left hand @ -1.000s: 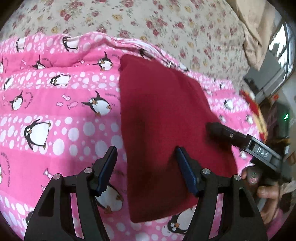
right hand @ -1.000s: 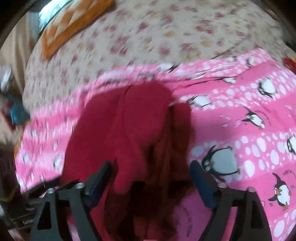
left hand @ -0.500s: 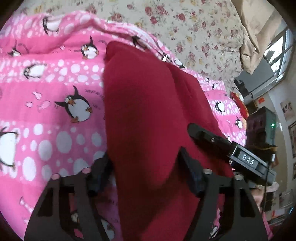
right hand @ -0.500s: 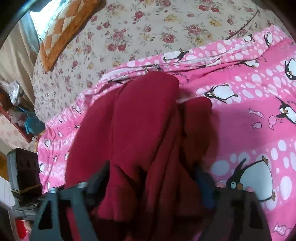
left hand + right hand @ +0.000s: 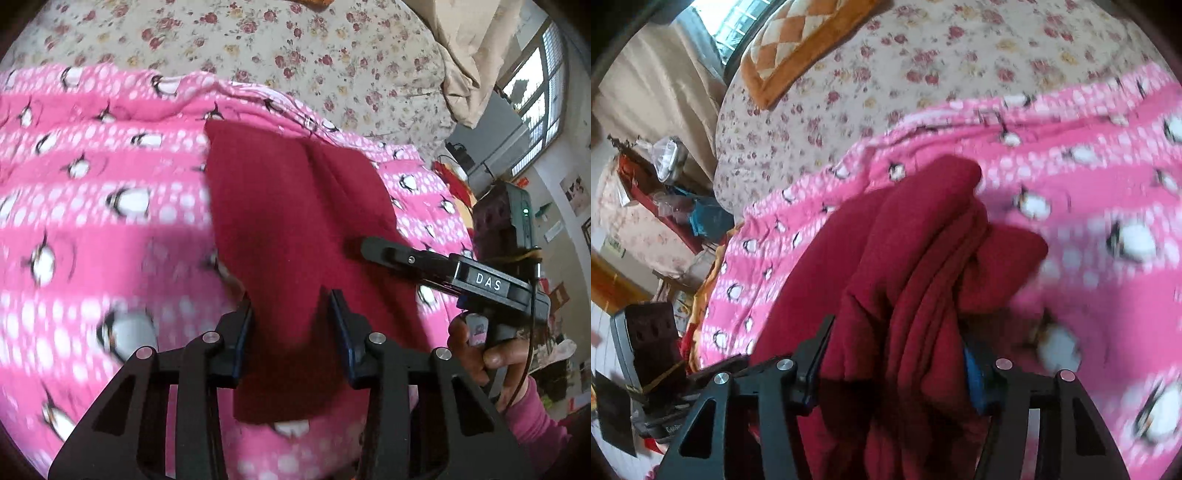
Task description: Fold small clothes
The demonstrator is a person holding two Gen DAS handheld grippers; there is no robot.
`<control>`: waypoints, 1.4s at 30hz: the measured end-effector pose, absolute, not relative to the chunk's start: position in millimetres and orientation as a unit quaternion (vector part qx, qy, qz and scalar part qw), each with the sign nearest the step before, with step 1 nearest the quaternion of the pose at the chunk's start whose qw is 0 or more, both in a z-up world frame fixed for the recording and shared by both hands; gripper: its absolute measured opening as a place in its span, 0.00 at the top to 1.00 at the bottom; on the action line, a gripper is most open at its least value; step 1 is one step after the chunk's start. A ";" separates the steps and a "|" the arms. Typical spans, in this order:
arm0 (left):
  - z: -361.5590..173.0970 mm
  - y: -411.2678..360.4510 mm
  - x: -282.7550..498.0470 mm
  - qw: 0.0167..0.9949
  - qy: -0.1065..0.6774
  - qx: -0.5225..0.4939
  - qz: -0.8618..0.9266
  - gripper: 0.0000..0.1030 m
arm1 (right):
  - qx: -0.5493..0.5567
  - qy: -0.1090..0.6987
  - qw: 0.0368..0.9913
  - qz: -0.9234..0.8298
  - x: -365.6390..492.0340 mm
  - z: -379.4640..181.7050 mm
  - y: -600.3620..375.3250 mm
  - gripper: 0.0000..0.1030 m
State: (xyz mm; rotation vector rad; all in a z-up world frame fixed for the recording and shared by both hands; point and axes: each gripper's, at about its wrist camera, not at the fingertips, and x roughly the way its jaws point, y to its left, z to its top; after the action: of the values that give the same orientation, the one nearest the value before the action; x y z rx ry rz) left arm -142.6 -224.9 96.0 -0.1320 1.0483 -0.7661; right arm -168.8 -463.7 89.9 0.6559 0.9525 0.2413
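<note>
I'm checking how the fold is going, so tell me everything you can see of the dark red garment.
The dark red garment is a small piece of soft, fleecy-looking cloth in plain colour, with no print showing. It lies lengthwise on the pink penguin blanket, its far end flat with one crease. The left gripper is closed on its near edge, lifting it slightly. The right gripper clamps a thick bunch of gathered layers, which looks rumpled in the right wrist view. What kind of garment it is cannot be told.
</note>
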 end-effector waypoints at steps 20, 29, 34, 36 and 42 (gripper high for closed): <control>82.1 -243.0 -125.3 0.853 0.452 0.007 -0.262 0.35 | 0.115 0.417 0.897 0.087 -176.7 123.9 -410.7 0.42; 64.7 -263.3 -129.0 0.856 0.446 0.034 -0.261 0.29 | 0.073 0.456 0.883 0.086 -157.8 76.5 -425.1 0.48; 70.9 -255.9 -135.6 0.867 0.433 0.030 -0.244 0.29 | 0.085 0.455 0.884 0.063 -185.8 97.8 -427.2 0.45; 72.3 -254.2 -140.6 0.871 0.429 0.032 -0.237 0.29 | 0.090 0.468 0.878 0.051 -197.2 95.1 -425.7 0.34; 82.3 -250.9 -160.7 0.883 0.410 0.053 -0.221 0.29 | 0.070 0.475 0.877 0.015 -218.6 82.9 -416.0 0.33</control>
State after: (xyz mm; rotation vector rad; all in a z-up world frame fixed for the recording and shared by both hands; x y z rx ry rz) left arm -160.7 -250.9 82.3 0.1104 0.8545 -0.4604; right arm -218.6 -416.0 82.9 0.1463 0.9920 0.0321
